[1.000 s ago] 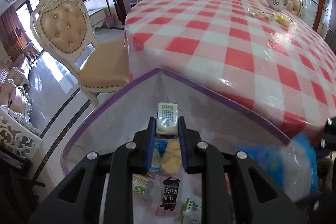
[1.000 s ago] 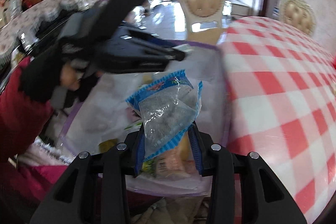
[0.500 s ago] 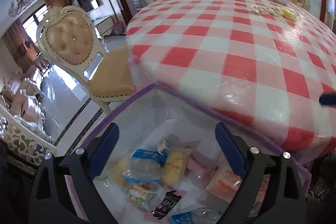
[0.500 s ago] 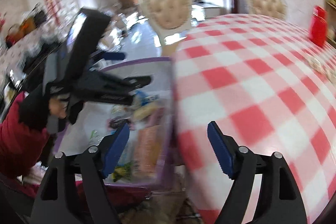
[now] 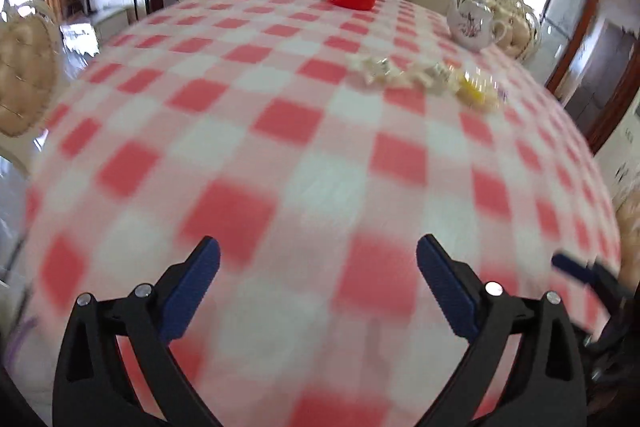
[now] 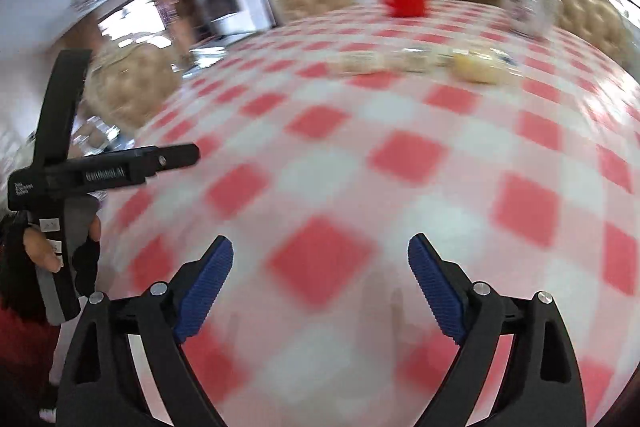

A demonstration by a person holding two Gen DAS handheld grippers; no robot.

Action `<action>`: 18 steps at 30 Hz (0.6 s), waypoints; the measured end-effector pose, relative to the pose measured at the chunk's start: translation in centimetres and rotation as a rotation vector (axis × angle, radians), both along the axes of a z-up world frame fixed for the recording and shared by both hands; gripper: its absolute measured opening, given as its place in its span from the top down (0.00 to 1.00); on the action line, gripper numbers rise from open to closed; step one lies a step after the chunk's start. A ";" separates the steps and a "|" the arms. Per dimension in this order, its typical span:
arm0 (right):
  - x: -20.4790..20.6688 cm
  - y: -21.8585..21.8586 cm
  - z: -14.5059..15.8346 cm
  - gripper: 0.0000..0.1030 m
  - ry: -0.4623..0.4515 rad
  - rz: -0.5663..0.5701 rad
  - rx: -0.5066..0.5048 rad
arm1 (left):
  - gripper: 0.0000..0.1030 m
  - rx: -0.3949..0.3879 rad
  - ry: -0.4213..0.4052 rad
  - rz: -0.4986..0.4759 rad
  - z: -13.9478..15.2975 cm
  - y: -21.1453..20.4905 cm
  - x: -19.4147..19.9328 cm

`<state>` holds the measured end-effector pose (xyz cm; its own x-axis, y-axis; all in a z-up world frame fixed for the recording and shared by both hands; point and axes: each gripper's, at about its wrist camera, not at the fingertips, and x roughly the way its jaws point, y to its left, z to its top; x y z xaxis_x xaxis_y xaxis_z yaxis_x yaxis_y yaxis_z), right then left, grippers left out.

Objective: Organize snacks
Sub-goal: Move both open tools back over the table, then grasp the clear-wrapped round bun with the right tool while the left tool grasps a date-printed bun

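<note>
From the left wrist, the left gripper [image 5: 318, 253] gapes wide, holding nothing; the snacks [image 5: 424, 77] lie far ahead, slightly right, on the checked tablecloth [image 5: 280, 155]. From the right wrist, the right gripper [image 6: 320, 251] also spreads empty; the snacks are far ahead. The lettering on the other gripper is blurred.

Each gripper, left gripper [image 5: 318, 259] and right gripper [image 6: 320, 255], has 2 black triangular-cutout fingers with ribbed blue pads [image 6: 206, 283] and silver screws. The left gripper's black body bears small white lettering; beside that lettering, a bare-skinned hand [image 6: 42, 251], black fingerless glove, red sleeve.
</note>
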<state>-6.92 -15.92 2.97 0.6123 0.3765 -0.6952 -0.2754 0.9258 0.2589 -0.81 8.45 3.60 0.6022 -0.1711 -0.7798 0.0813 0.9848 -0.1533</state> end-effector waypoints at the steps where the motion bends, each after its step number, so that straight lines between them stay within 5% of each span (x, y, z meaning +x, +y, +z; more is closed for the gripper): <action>1: 0.9 -1.1 -0.2 0.16 0.010 -0.021 0.011 | 0.04 -0.026 0.001 0.010 -0.3 -0.8 1.4; 8: 10.3 -9.8 -1.6 0.16 0.076 -0.261 0.132 | 0.04 -0.130 -0.083 0.172 -2.0 -4.4 10.4; 11: 13.9 -12.2 -2.1 0.16 0.087 -0.317 0.194 | 0.04 -0.240 -0.115 0.208 -1.7 -3.9 11.8; 18: 23.2 -14.2 -2.2 0.16 0.080 -0.360 0.332 | 0.03 -0.274 -0.127 0.207 -1.8 -3.9 12.5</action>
